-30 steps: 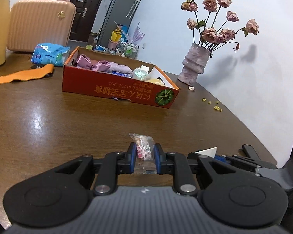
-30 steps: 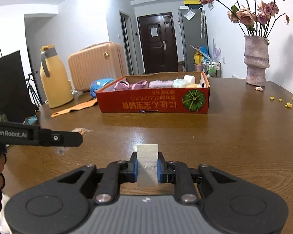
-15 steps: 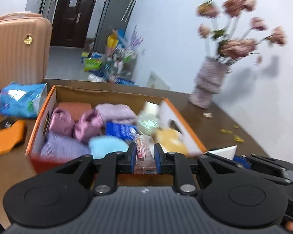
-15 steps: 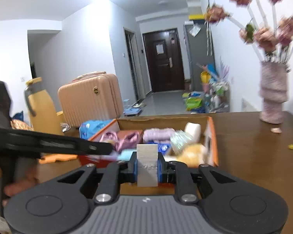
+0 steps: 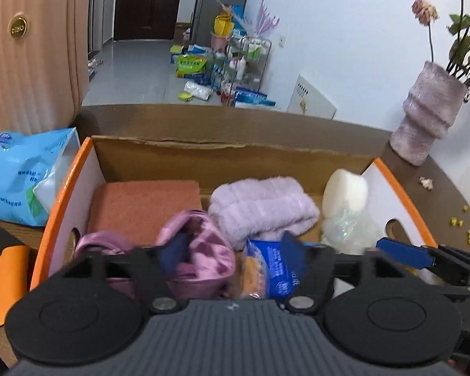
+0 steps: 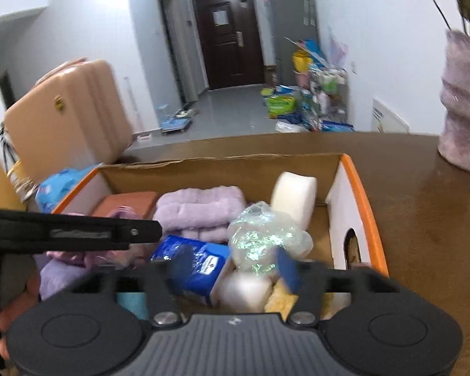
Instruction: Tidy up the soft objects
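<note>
Where both tools (image 5: 232, 260) (image 6: 235, 266) gape, jaws just spread and empty: orange-rimmed cardboard box (image 5: 172, 159) crammed with fluffy lilac towel (image 5: 263, 206).

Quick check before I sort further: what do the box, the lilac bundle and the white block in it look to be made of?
Box: corrugated cardboard, raw brown inside, printed orange rim; the back edge is creased. Lilac bundle: plush, fleecy fabric, ribbed pile, probably a folded towel or cloth. White block: looks like foam or sponge, matte, with rounded edges; I can't be sure.
</note>
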Motion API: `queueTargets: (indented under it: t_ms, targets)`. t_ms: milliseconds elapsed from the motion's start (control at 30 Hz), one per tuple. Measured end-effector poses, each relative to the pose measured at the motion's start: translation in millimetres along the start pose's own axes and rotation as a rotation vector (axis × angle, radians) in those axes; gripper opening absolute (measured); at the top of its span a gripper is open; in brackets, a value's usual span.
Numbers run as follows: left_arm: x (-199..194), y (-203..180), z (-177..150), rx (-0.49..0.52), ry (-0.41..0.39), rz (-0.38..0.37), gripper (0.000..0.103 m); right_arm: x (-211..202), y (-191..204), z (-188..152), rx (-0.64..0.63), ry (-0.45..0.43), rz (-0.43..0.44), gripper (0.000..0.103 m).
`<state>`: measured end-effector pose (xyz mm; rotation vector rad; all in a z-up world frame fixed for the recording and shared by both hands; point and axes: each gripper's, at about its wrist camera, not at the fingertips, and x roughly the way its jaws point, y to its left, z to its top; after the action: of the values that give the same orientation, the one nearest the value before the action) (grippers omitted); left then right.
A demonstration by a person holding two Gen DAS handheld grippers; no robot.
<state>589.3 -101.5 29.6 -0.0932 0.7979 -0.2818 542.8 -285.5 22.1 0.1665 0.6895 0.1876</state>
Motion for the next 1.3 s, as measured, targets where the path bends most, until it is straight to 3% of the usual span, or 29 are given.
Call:
queueTargets:
  t_ms: [267, 667, 733, 800, 833, 867, 900, 967, 1300]
  targets:
    - [-32.8, -0.2, 7.2, -0.008, -0.053, 0.02, 0.078, -32.3, -6.2, 10.4, -0.005, -0.064, -0.027, 0.067]
    - [-166.5, -1.0, -22.3, 0.08, -0.191, 0.096, 0.081, -153.4, 11.1, 14.8, -0.104, -0.157, -0.086, 0.073]
    - [-191.6, -2.8, -38.5, 0.099, -0.253, 0.115, 0.083, -172.6, 15.4, 8.4, -0.121, -0.177, -0.092, 0.074]
    - [-215.1, -2.8, -59.1, 0.125, -0.371, 0.133, 0.09, -193.0, 20.5, -2.8, -0.148, -0.231, -0.084, 0.079]
    - [-225.2, -3.1, -70.5, 0.133, -0.433, 0.157, 0.097, -202.4, 23.8, -12.3, -0.174, -0.287, -0.066, 0.083]
    - [-233.2, -4.1, -82.1, 0.137, -0.486, 0.184, 0.099, -209.7, 27.1, -22.4, -0.196, -0.342, -0.053, 0.092]
    - [-239.5, -4.4, -92.1, 0.137, -0.51, 0.194, 0.099, -215.9, 30.7, -33.5, -0.218, -0.4, -0.052, 0.093]
    - [-248.3, -3.0, -104.7, 0.135, -0.506, 0.182, 0.099, -221.8, 36.2, -50.4, -0.24, -0.449, -0.068, 0.093]
    - [-286.9, -3.3, -157.9, 0.132, -0.539, 0.187, 0.099, -256.2, 61.4, -97.5, -0.213, -0.506, -0.085, 0.093]
